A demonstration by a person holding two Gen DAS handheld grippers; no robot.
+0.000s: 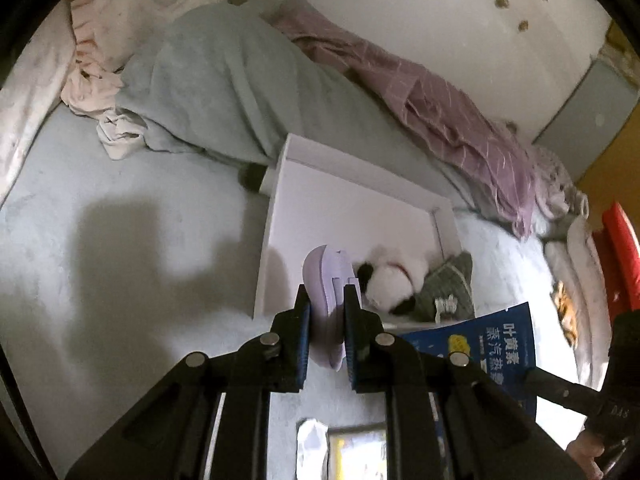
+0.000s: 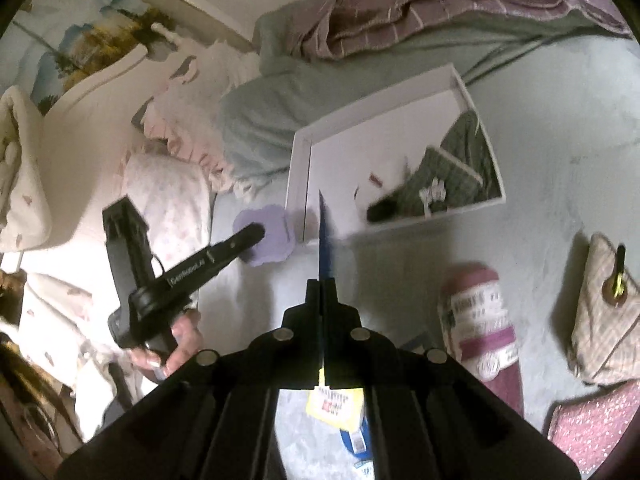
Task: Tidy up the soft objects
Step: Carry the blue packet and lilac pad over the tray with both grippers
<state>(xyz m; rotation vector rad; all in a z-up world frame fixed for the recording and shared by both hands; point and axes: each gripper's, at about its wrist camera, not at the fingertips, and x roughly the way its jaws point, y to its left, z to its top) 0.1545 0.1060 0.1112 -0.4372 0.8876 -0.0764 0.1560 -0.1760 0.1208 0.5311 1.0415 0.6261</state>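
Left wrist view: left gripper (image 1: 327,300) clamped on a flat lilac scalloped pad (image 1: 326,280), pad standing on edge between the jaws and sticking out ahead of the tips. Just beyond the tips, a shallow white tray (image 1: 280,184) on the pale blue bed cover (image 1: 120,260); inside it, at its near right corner, a black-and-white plush toy (image 1: 390,280) touching a grey-green checked pouch (image 1: 448,284). Far half of the tray bare. To the right of the tool, a blue packet (image 1: 496,344) printed with Chinese characters, held up off the bed. Further ahead, a heap of grey-green blanket (image 1: 224,80) and purple striped cloth (image 1: 460,120). Right wrist view: right gripper (image 2: 321,284) pinched tight on that blue packet (image 2: 323,236), seen edge-on as a thin blade rising ahead of the tips. Off to the left, the left gripper (image 2: 256,232) in a hand (image 2: 176,344), lilac pad (image 2: 268,240) at its tip, just short of the tray's near left wall (image 2: 298,172). To the right of the tool, a pink-and-white rolled item (image 2: 480,320) and a beige bag (image 2: 604,312) lying loose on the cover. Step in hand, by judgement: carrying both pieces toward the tray. Next move likely calls for bringing the pad over the bare part of the tray, lowering, then parting the jaws; same for the packet, if it belongs there.
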